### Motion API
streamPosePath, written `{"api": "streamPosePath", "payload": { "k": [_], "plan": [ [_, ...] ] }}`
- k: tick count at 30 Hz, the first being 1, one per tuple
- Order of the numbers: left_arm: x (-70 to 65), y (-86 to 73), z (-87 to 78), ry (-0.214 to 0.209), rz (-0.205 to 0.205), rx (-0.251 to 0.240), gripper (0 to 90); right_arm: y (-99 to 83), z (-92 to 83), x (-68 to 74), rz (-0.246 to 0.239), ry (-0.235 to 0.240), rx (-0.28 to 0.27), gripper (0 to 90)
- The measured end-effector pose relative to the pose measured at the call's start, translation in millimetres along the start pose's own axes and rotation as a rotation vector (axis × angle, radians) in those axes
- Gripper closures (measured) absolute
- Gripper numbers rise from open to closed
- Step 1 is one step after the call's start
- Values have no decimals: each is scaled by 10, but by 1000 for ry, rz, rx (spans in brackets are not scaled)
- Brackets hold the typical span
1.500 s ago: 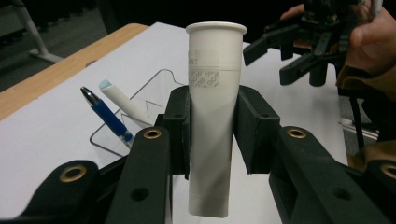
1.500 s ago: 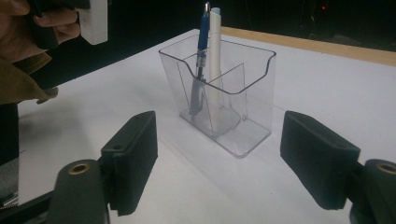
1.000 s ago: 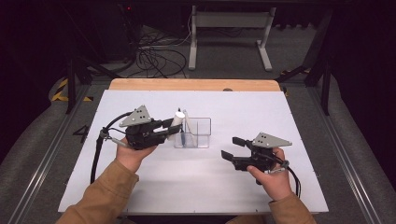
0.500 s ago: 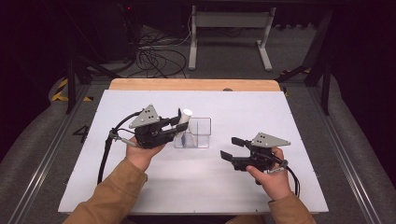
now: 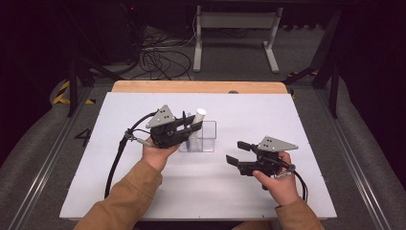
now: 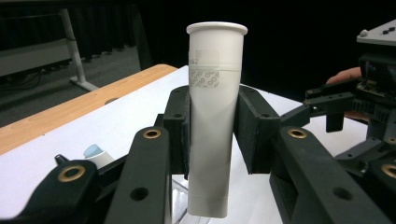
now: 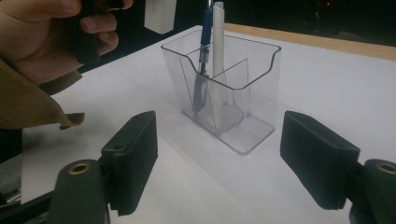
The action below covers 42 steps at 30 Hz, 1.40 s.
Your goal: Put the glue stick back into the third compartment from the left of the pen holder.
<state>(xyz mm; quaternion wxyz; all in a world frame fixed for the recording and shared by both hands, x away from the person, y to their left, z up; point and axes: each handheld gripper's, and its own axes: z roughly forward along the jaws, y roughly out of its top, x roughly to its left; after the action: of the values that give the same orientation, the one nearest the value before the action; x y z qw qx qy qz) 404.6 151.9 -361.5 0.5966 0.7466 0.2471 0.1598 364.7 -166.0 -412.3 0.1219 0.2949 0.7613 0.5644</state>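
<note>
My left gripper (image 6: 212, 126) clamps a white plastic tube (image 6: 214, 116), matte, flared cap up, flat crimped end down, hanging over the clear organizer (image 5: 203, 139). The organizer is rigid acrylic with dividers, mid-table (image 5: 311, 124), nearer the wooden far edge. It holds a blue pen (image 7: 204, 60) and a white pen (image 7: 218, 51), both upright. My right gripper (image 7: 219, 158) is parked nearer the front-right corner, foam pads wide apart, gripping nothing.
</note>
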Motion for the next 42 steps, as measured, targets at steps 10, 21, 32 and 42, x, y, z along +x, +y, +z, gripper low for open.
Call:
{"api": "streamPosePath", "payload": {
  "k": [10,21,32,42],
  "plan": [
    [-6,-16,220,7,-6,5,682,-4,2,-8,3,2,-1,280],
    [-30,-47,432,47,-8,23,683,1,-20,-17,6,2,-6,280],
    [-35,-97,560,71,-63,25,683,2,-19,-15,5,3,-7,280],
    [-28,-146,641,91,-102,47,683,1,-22,-15,3,5,-7,280]
  ]
}}
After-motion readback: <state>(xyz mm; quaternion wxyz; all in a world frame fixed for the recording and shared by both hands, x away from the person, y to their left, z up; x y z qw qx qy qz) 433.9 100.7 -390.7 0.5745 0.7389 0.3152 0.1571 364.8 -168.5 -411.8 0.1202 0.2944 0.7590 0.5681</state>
